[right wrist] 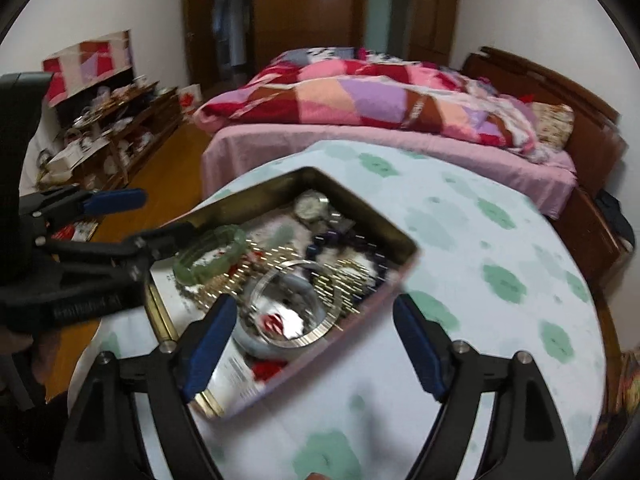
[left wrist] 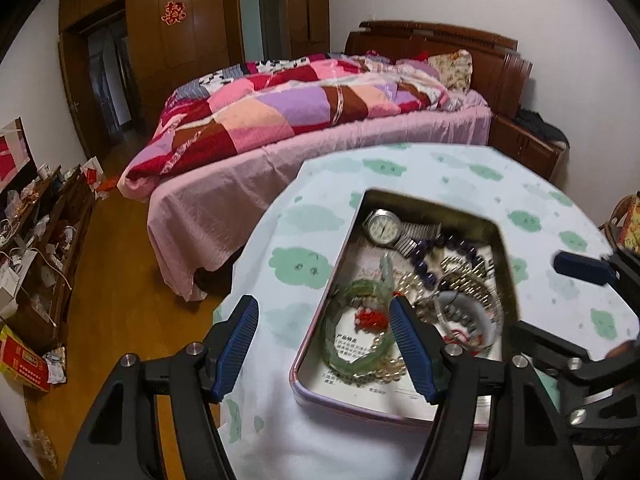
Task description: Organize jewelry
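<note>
An open metal tin [left wrist: 506,248] [right wrist: 224,210] sits on a round table with a white, green-patterned cloth [left wrist: 304,264] [right wrist: 480,240]. It holds a silver watch [left wrist: 382,227] [right wrist: 310,205], a green bangle [left wrist: 352,356] [right wrist: 208,250], dark purple beads [left wrist: 444,248], pearl and gold chains [left wrist: 468,280] and a clear bangle [right wrist: 288,312]. My left gripper [left wrist: 324,346] is open, its right finger over the tin's left part. My right gripper [right wrist: 316,346] is open over the tin's near right corner. Both look empty.
A bed with a patchwork quilt [left wrist: 304,108] [right wrist: 380,100] stands behind the table. A cluttered low shelf [left wrist: 36,248] [right wrist: 104,136] lines the left wall above the wooden floor [left wrist: 116,288]. Wardrobes [left wrist: 180,20] stand at the back.
</note>
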